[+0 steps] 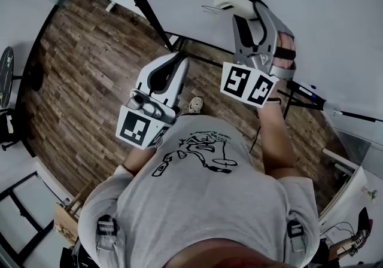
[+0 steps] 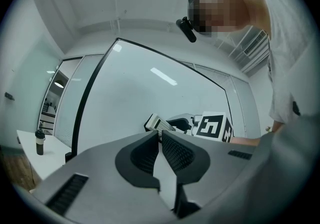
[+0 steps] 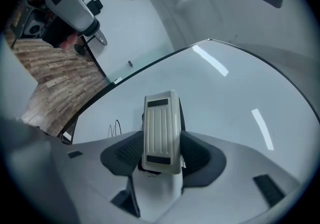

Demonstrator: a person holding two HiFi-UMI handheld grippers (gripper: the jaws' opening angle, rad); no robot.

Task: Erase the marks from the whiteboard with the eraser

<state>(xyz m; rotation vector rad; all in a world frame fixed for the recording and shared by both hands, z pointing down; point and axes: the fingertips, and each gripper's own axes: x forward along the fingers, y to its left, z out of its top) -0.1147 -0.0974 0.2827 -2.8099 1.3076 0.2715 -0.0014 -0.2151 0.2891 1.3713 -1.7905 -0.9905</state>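
Note:
The whiteboard (image 1: 311,15) fills the top of the head view, white with a thin black frame. My right gripper (image 1: 240,8) is shut on a cream ribbed eraser (image 1: 229,0), whose far end sits against the board. In the right gripper view the eraser (image 3: 161,133) stands between the jaws, with thin black looped marks (image 3: 115,129) on the board to its left. My left gripper (image 1: 175,62) hangs lower, near the board's bottom edge. Its jaws are shut with nothing between them (image 2: 160,135). The left gripper view also shows the eraser (image 2: 156,122) from the side.
Wood-plank floor (image 1: 90,69) lies below the board, crossed by the stand's black legs (image 1: 143,6). A dark bottle (image 2: 39,142) stands on a white table at the left. The person's torso in a grey printed shirt (image 1: 203,201) fills the lower head view.

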